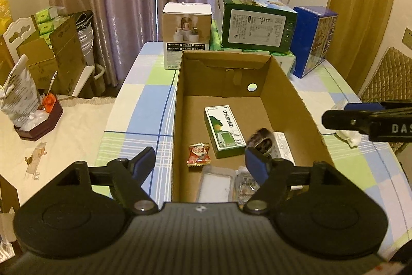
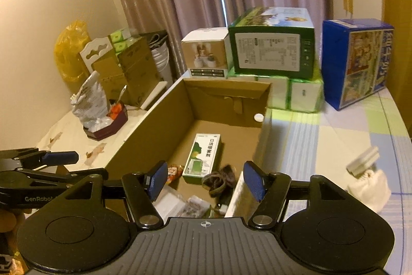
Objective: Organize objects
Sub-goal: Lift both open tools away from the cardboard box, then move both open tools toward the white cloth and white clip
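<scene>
Left wrist view shows my left tongs (image 1: 200,163) spread wide and holding nothing, hovering over the near end of an open cardboard box (image 1: 177,120) on a checked tablecloth (image 1: 144,105). Just ahead of the fingertips, on the box floor, lie a green and white carton (image 1: 224,130) and a small red sweet packet (image 1: 198,155); a dark crumpled bundle (image 1: 261,142) sits behind the right-hand pad, beside a white packet partly hidden by it. I judge these were gathered there as the sorted pile. From the right wrist view, my right tongs (image 2: 204,181) are equally wide apart and empty, poised over the box's near right wall. Well off to their right, outside the box on the cloth, a white drawstring pouch (image 2: 370,186) with a blurred silvery item on it looks yet to be collected. Clear wrappers nearest both cameras are cut off by the gripper bodies and hard to identify.
</scene>
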Motion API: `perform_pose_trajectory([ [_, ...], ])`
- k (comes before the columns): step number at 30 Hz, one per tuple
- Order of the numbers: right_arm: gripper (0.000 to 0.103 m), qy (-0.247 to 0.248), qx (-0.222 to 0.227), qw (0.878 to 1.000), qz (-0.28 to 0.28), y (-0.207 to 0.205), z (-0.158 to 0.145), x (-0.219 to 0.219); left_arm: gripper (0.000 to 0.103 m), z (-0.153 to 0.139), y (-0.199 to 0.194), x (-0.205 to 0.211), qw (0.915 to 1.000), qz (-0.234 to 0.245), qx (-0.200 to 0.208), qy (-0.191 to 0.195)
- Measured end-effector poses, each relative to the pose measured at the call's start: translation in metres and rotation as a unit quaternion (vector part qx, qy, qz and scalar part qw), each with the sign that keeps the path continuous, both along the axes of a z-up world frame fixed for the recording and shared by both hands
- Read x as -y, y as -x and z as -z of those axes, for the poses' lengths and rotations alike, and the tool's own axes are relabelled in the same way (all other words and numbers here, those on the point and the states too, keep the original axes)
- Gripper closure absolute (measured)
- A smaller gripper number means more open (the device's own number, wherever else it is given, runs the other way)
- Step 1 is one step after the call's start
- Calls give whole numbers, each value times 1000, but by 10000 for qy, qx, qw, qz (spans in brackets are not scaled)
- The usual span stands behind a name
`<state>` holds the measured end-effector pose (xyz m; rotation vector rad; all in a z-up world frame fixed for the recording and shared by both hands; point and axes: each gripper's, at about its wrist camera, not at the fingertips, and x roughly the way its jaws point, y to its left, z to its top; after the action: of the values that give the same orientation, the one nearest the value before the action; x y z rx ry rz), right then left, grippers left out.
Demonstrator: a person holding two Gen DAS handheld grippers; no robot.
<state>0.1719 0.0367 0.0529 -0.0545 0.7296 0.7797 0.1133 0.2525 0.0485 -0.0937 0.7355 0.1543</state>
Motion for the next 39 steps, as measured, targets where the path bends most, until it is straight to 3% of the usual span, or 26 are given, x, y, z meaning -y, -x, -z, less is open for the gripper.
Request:
perform_pose_trajectory([
  [12, 17, 9, 199, 9995, 240, 57, -27, 50, 17, -20, 51, 33, 9999, -43, 85, 71],
  [21, 3, -210, 117, 9982, 553, 93, -34, 99, 1, -35, 81, 67, 9996, 23, 272, 109],
  [39, 2, -421, -132, 9891, 1407, 114, -34, 186, 1, -46, 95, 122, 9985, 376, 375, 118],
])
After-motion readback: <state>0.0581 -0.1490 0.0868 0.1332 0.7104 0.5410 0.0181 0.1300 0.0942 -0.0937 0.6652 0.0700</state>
